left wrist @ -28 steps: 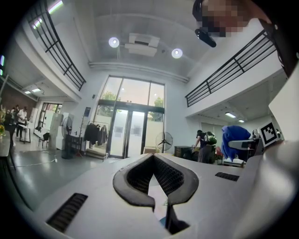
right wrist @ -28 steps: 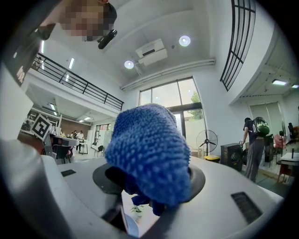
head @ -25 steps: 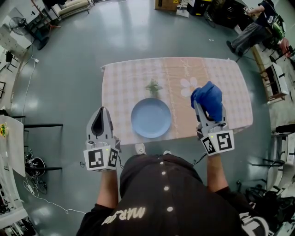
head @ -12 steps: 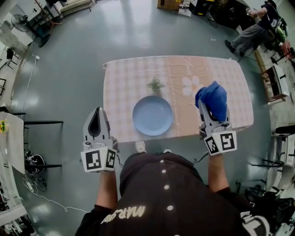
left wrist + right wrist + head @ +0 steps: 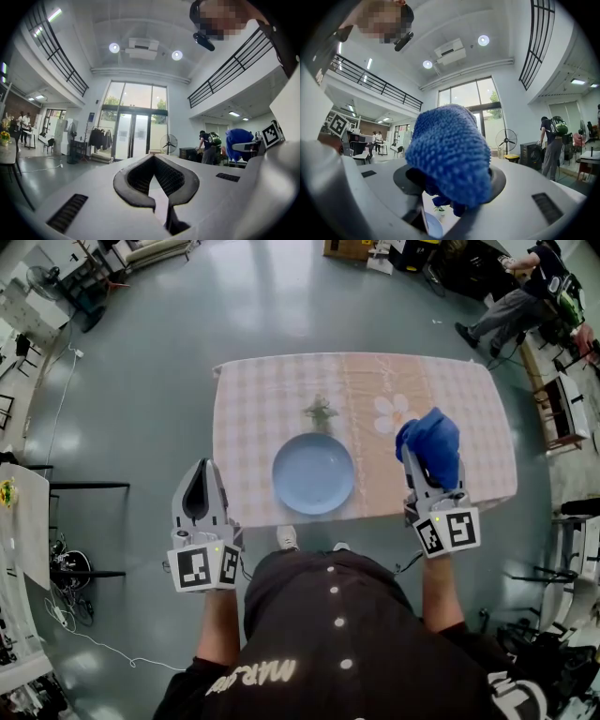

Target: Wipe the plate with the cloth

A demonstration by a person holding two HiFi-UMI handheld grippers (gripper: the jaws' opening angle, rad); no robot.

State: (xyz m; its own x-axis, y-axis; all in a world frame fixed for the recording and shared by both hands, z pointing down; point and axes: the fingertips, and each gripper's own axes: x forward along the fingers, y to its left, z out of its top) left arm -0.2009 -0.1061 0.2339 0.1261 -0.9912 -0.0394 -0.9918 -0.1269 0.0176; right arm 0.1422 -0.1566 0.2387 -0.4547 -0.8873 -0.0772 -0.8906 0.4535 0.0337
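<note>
A pale blue plate [image 5: 313, 472] lies near the front edge of a table with a checked cloth [image 5: 253, 399]. The table's right part lies under my right gripper [image 5: 424, 463], which is shut on a bunched blue cloth [image 5: 430, 444], to the right of the plate. In the right gripper view the blue cloth [image 5: 450, 154] fills the space between the jaws, and a sliver of the plate [image 5: 433, 228] shows below it. My left gripper [image 5: 200, 474] hovers off the table's front left corner, shut and holding nothing; its jaws [image 5: 153, 161] meet. The blue cloth [image 5: 238, 141] also shows at the right of the left gripper view.
The tablecloth carries a green sprig print [image 5: 321, 412] and a white flower print [image 5: 389, 414] behind the plate. A person [image 5: 520, 292] is at the far right corner of the room. Racks [image 5: 562, 404] stand right of the table, a dark frame [image 5: 84, 488] to its left.
Both grippers stay where they were, the right one still shut on the cloth. Only the head view has shifted slightly.
</note>
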